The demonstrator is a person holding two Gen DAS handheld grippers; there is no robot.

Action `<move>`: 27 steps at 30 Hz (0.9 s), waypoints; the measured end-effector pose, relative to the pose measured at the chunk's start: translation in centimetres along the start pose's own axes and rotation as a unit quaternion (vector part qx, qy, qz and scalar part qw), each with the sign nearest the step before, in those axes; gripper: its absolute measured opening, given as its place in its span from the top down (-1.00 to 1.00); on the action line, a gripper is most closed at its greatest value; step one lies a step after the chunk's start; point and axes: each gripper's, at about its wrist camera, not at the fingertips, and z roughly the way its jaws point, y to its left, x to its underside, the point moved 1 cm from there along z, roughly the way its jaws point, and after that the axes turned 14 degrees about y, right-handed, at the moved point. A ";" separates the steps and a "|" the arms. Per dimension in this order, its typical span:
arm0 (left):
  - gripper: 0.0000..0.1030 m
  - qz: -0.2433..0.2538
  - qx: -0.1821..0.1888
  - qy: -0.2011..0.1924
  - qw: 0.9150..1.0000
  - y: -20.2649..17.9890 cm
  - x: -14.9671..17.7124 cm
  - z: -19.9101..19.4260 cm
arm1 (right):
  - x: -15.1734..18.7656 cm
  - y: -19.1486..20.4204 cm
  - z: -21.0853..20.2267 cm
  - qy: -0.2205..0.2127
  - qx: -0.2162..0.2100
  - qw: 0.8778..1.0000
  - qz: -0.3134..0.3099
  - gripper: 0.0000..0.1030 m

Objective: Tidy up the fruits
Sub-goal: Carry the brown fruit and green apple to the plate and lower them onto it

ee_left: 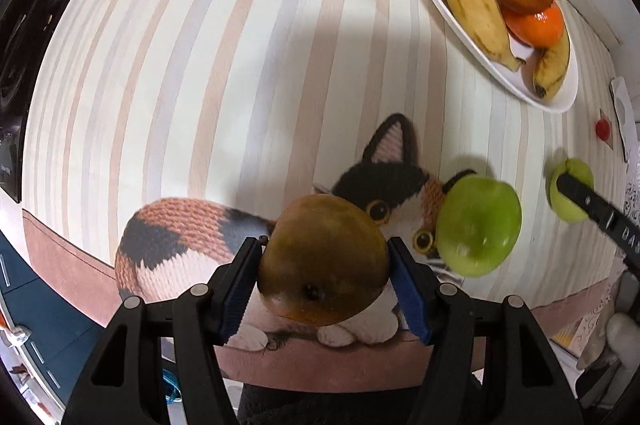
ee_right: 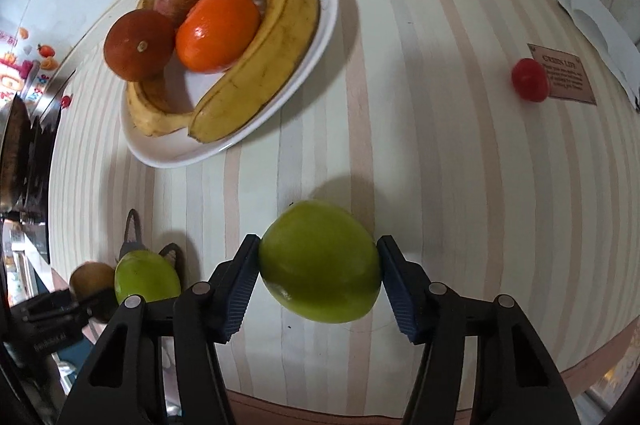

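While fruit lay short of the plate [ee_right: 324,9] | my left gripper [ee_left: 325,265] jaws pinched the brown fruit [ee_left: 324,261] | right gripper [ee_right: 318,271] jaws pinched a green apple [ee_right: 320,265], for carrying.

You're in a home dining corner: a striped tablecloth [ee_left: 240,65] with a knitted-cat print [ee_left: 192,245] covers the table, a white plate [ee_right: 320,25] of fruit near its far edge.

plate [ee_right: 316,37]: far on table [ee_right: 440,153], bananas [ee_right: 260,65], oranges [ee_right: 218,31] in it | pear [ee_left: 324,261]: near edge, between left pads | apple [ee_left: 478,225]: right of pear | tomato [ee_right: 529,80]: far right
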 end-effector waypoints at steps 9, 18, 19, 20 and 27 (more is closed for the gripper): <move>-0.12 0.000 -0.005 0.002 1.000 -0.2 -0.2 1.1 | 1.7 3.0 1.7 0.019 -0.014 0.999 -0.025 -0.20; -0.12 0.011 0.007 -0.036 0.999 0.1 -0.2 -2.5 | 2.2 3.2 -0.3 -0.003 -0.032 0.999 -0.028 -0.20; -0.12 0.014 0.013 -0.041 0.999 -0.2 -0.3 -3.1 | 2.0 3.3 -0.7 -0.005 -0.034 0.999 -0.028 -0.20; -0.12 0.017 0.018 -0.045 0.999 -0.5 -0.4 -3.7 | 1.8 3.3 -1.2 -0.009 -0.038 0.999 -0.029 -0.20; -0.12 0.034 0.065 -0.067 0.995 -2.2 -3.7 -8.3 | 0.2 3.8 -4.4 -0.034 -0.057 0.997 -0.037 -0.20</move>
